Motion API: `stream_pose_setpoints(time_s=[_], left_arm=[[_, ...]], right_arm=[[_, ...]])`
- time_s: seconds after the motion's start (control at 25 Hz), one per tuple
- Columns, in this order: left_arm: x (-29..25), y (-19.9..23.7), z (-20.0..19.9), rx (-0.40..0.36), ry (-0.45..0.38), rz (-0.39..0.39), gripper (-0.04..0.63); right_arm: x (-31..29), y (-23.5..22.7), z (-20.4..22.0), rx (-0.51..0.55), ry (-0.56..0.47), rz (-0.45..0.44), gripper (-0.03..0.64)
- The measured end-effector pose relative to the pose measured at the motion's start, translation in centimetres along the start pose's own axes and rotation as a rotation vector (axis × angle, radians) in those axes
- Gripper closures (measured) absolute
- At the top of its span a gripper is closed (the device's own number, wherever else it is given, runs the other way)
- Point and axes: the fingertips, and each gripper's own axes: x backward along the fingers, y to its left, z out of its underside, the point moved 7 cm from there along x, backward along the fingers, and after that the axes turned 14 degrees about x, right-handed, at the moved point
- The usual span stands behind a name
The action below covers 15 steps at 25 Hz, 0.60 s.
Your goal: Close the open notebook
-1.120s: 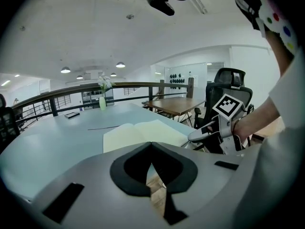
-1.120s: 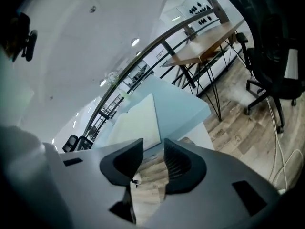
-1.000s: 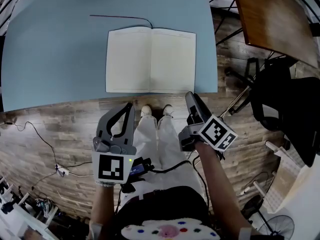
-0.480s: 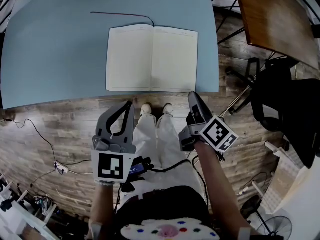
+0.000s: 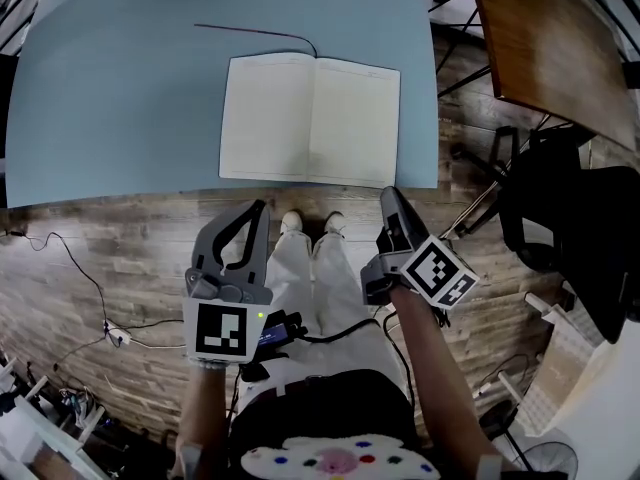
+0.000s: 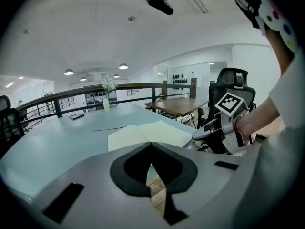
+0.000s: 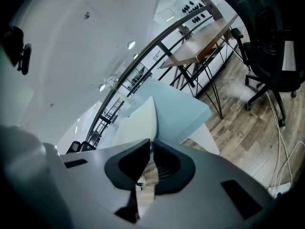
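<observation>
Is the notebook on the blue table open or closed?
Open: the notebook lies flat with both pages spread, facing up.

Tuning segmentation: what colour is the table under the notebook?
Light blue table; the head view shows it best.

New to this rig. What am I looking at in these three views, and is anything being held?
There is no robot here: a person holds a two-finger gripper in each hand. The top-down picture comes from a camera on the person's head. It shows the left gripper at left and the right gripper at right, each carrying a cube with square markers. The other two pictures come from cameras riding on the grippers, looking along their fingers. On the light blue table a notebook lies open and flat, with a thin dark strand trailing from its top. Both grippers hang short of the table edge, over the wood floor, with fingers closed together and nothing held. The notebook is untouched.
</observation>
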Motion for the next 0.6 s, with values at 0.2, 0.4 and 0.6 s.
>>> stream_pose_setpoints(time_s=[0.2,0.4,0.6], left_arm=[[0.4,0.0,-0.3,-0.011,-0.011,-0.013,0.581],[0.9,0.1,-0.8,-0.013,-0.039,-0.027,0.581],[1.4,-0.1,-1.3,-0.024,-0.053,-0.038,0.581]], right_arm=[[0.5,0.3,-0.8,0.054,-0.017,0.005,0.569],[0.8,1.2,-1.8,0.117,-0.042,-0.019,0.569],[1.4,2.2,-2.7,0.182,-0.056,-0.041,0.569]])
